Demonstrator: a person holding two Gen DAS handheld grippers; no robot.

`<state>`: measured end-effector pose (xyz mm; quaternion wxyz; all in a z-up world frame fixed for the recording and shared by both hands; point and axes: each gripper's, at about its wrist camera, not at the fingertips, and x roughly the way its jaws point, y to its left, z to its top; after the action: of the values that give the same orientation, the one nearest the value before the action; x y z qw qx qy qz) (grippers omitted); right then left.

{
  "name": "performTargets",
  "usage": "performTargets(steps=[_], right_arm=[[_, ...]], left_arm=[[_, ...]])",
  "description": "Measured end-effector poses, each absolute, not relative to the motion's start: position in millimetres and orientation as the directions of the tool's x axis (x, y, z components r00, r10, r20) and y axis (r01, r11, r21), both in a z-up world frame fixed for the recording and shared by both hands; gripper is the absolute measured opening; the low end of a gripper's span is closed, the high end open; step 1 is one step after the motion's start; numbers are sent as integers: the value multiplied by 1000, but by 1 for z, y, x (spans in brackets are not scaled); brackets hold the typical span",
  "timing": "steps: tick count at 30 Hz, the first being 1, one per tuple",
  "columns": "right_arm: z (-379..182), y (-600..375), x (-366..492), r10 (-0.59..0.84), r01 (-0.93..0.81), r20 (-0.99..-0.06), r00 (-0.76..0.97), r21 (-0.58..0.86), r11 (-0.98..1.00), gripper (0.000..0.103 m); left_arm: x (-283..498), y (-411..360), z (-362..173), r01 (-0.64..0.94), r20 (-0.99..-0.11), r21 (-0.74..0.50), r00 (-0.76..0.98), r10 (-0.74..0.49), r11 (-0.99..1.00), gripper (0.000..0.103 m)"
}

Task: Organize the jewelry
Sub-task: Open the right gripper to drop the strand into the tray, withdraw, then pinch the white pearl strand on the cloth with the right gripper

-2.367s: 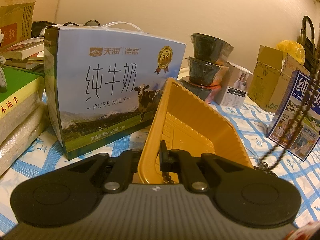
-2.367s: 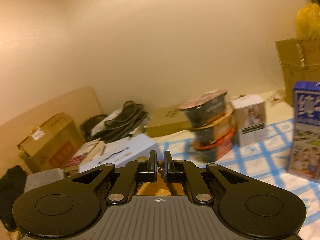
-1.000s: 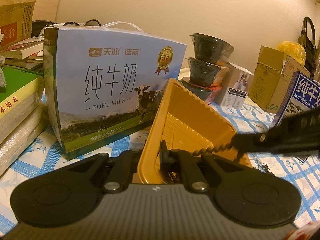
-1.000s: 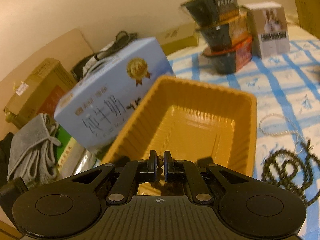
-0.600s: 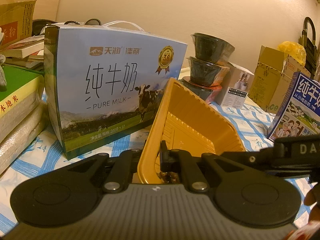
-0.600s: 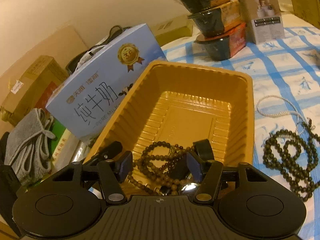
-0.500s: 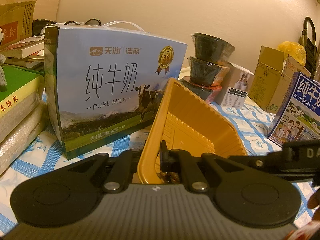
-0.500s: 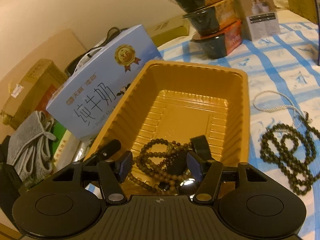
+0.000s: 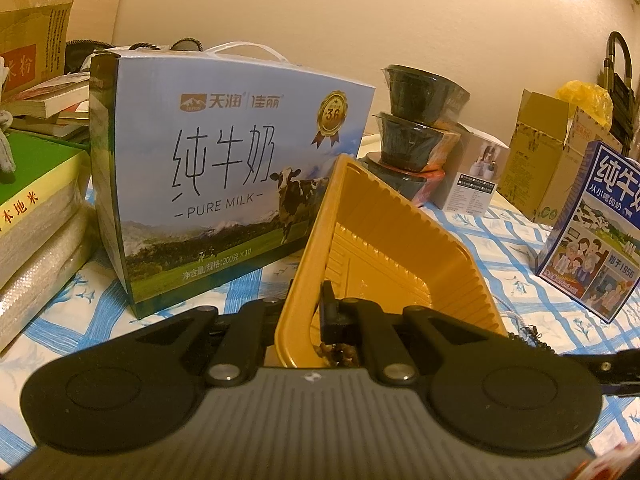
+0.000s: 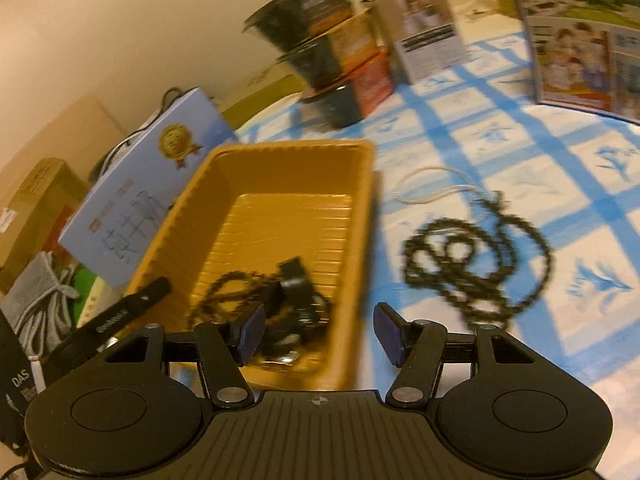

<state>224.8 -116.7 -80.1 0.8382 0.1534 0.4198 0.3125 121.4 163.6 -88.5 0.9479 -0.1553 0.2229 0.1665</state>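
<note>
Jewelry is split between two places: one brown bead strand [image 10: 256, 300] already lies in the near end of the orange tray [image 10: 352, 240], while a dark bead necklace [image 10: 476, 256] sits coiled on the blue-checked cloth [image 10: 560, 184] at about three o'clock from the tray, with a thin pale chain [image 10: 432, 188] just beyond it at roughly one o'clock and touching or nearly touching its far loop. The right gripper [image 10: 316, 336] hovers over the tray's near right corner with its jaws spread wide and nothing between them. The left gripper [image 9: 316, 320] is clamped on the tray's near wall, tipping the tray up on that side. Judging from this, the next pick is likely the dark necklace, and the main risk is a snag: the pale chain may be tangled with it and get dragged along or dropped short of the tray. A pinch on a single loop could also let the long strand trail over the rim and pull back out. With the tray tilted, any slip of the left grip could spill the strand already inside, and the thin wall may buckle. The milk carton [image 9: 224, 184] stands close at the tray's ten o'clock, leaving little room on that side.
</note>
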Motion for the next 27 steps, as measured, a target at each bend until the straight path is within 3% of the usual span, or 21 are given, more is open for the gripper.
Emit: performTargets(steps=[14,24,27], right_arm=[[-97,-170,239,552,-350,-647,526,427,834,60],[-106,-167,288,553,-502,-609,569,276,820,60],[-111,-161,305,555,-552,-601,575,216,805,51]], left_arm=[[122,161,-89,-393,-479,-204,839,259,896,7],[123,161,-89,-393,-481,-191,836,263,900,7],[124,161,-89,-394,-481,-188,836,265,900,7]])
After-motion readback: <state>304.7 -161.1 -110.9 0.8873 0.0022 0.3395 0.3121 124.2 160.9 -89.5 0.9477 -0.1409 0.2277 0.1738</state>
